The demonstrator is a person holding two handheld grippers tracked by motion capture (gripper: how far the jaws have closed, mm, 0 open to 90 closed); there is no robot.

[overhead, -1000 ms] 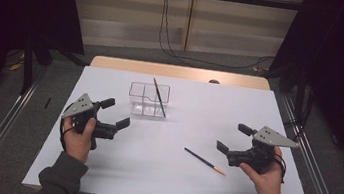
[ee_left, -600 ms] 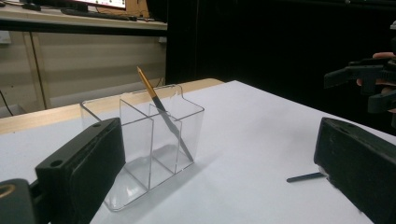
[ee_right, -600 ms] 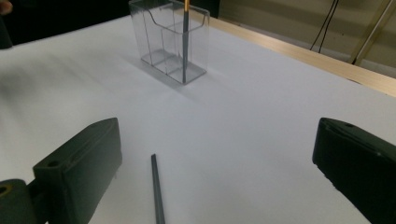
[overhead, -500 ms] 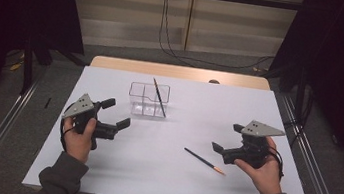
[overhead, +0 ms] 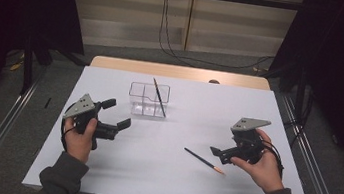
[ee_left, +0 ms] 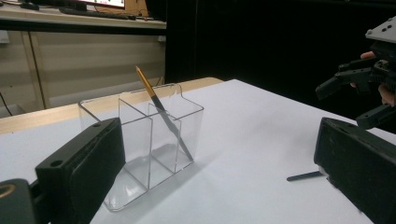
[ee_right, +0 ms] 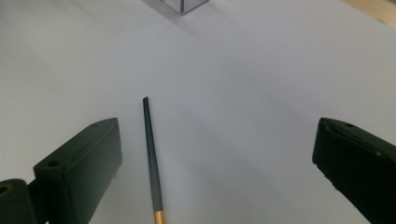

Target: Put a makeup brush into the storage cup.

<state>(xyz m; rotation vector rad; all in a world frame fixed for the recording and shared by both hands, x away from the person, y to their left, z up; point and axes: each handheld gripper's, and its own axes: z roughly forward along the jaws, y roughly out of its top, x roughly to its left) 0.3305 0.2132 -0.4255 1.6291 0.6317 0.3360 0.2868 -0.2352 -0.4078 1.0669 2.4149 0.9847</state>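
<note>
A dark pencil with an orange end [overhead: 203,160] lies flat on the white table [overhead: 163,186], right of centre. My right gripper [overhead: 217,154] hovers just right of it, open and empty. In the right gripper view the pencil [ee_right: 152,158] lies between the spread jaws, close to the left one, with the gripper [ee_right: 217,140] above it. A clear divided box [overhead: 148,99] stands at the back centre with a second pencil [overhead: 159,97] leaning in it. My left gripper [overhead: 118,113] is open and empty, left of the box [ee_left: 154,135], facing it and the leaning pencil [ee_left: 161,112].
The left gripper view also catches the right gripper [ee_left: 359,84] farther off and the tip of the lying pencil [ee_left: 306,176]. A corner of the box [ee_right: 184,4] shows at the top of the right gripper view. Metal rails [overhead: 316,176] flank the table.
My right gripper has shifted left and tipped down towards the lying pencil. The left gripper and both pencils have stayed where they were.
</note>
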